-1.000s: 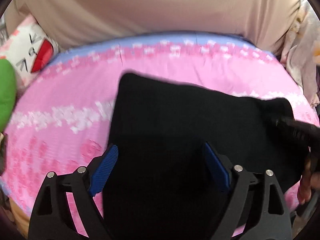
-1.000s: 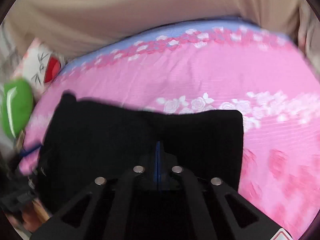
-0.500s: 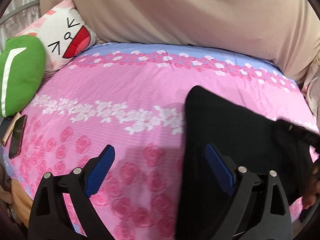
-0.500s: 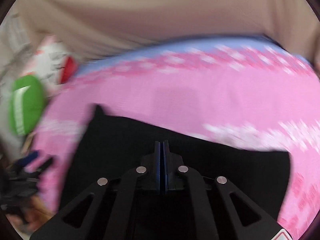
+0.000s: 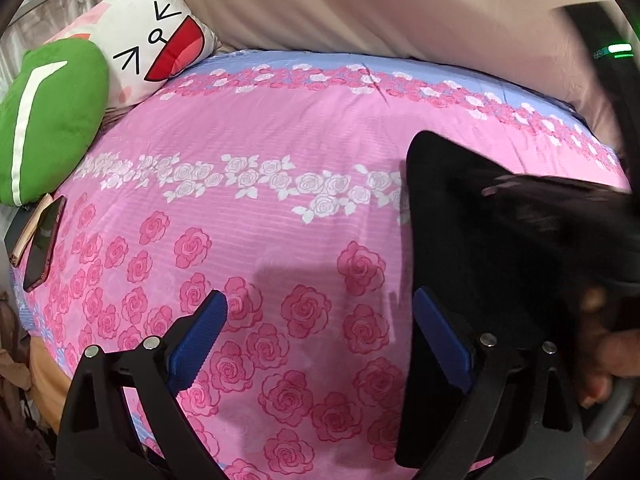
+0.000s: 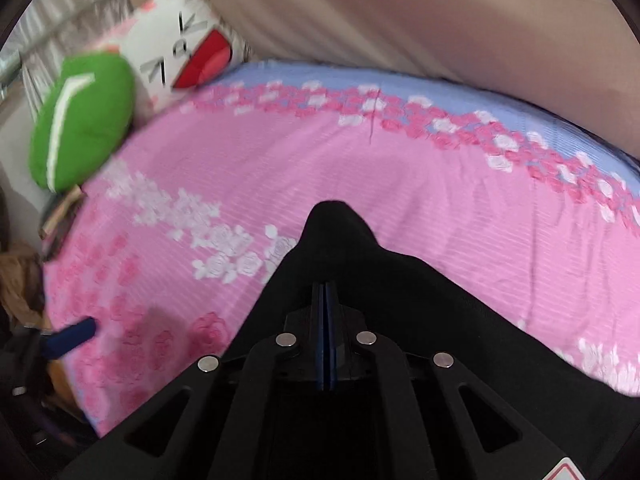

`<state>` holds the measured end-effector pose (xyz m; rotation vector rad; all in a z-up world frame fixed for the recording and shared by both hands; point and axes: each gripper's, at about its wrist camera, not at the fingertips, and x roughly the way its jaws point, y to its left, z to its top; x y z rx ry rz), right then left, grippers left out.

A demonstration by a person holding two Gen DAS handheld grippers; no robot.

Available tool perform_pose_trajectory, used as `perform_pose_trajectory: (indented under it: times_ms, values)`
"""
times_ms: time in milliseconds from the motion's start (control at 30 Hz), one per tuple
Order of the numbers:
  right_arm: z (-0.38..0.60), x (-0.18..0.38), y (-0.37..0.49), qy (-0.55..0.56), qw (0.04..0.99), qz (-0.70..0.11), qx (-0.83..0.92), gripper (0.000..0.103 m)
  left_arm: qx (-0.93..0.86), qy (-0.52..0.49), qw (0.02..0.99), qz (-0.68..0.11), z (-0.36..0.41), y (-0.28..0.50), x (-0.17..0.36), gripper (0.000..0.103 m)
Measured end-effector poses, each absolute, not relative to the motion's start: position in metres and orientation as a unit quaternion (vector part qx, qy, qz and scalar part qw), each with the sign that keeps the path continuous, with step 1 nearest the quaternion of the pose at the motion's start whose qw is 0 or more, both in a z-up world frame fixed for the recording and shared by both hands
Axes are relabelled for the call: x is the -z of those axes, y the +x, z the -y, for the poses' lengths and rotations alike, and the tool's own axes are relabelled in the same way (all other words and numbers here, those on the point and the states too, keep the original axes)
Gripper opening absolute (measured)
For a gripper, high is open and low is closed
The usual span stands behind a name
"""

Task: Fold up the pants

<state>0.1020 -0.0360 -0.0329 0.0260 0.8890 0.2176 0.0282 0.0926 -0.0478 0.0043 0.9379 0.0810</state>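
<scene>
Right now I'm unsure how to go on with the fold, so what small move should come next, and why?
Probably lower the right tool and lay the black pants flat on the pink bedsheet. It is shut on the cloth, which looks lifted, while the left tool is open over bare sheet beside the pants, holding nothing.

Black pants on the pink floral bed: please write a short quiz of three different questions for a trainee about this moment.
1. True or false: the left gripper is closed on the black fabric pants.
2. Which gripper is shut on the pants? A) left B) right C) both
3. Fill in: the flat dark phone with a red edge lies on the pink rose-printed bedsheet below the ____ plush cushion.

Key: 1. False; its jaws stand open over bare sheet. 2. B; the right gripper pinches the black cloth. 3. green
</scene>
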Motion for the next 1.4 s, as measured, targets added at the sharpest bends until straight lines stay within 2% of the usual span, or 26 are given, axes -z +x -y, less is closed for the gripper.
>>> perform_pose_trajectory:
  times_ms: [167, 367, 400, 467, 533, 833, 933, 967, 1100, 1400]
  values:
    - [0.100, 0.008, 0.032, 0.055, 0.922, -0.379, -0.049, 0.004, -0.034, 0.008, 0.891, -0.452, -0.086, 0.027, 0.049, 0.092]
    - [0.198, 0.007, -0.038, 0.075, 0.919, -0.376, 0.091, 0.007, -0.025, 0.011, 0.899, -0.436, -0.070, 0.024, 0.037, 0.092]
    - [0.210, 0.007, -0.047, 0.084, 0.918, -0.373, 0.104, 0.010, -0.020, 0.009, 0.902, -0.432, -0.067, 0.022, 0.033, 0.092]
    - [0.239, 0.011, -0.068, 0.111, 0.913, -0.370, 0.130, 0.039, -0.009, 0.011, 0.909, -0.417, -0.058, 0.016, 0.022, 0.097]
    - [0.255, 0.016, -0.080, 0.132, 0.911, -0.369, 0.128, 0.047, -0.001, 0.018, 0.911, -0.411, -0.049, 0.013, 0.018, 0.097]
    - [0.246, 0.061, -0.067, 0.173, 0.890, -0.421, 0.035, 0.048, 0.142, 0.022, 0.890, -0.433, 0.016, -0.005, 0.019, 0.098]
    - [0.249, 0.056, -0.064, 0.201, 0.885, -0.419, -0.015, 0.020, 0.201, 0.028, 0.876, -0.437, 0.035, -0.015, 0.021, 0.098]
    - [0.253, 0.052, -0.062, 0.216, 0.883, -0.416, -0.033, 0.016, 0.223, 0.037, 0.869, -0.439, 0.045, -0.020, 0.023, 0.098]
    - [0.258, 0.033, -0.057, 0.258, 0.876, -0.397, -0.094, 0.014, 0.262, 0.067, 0.862, -0.430, 0.075, -0.033, 0.030, 0.098]
    - [0.237, -0.001, -0.026, 0.248, 0.869, -0.408, -0.125, 0.014, 0.304, 0.148, 0.862, -0.377, 0.142, -0.054, 0.043, 0.098]
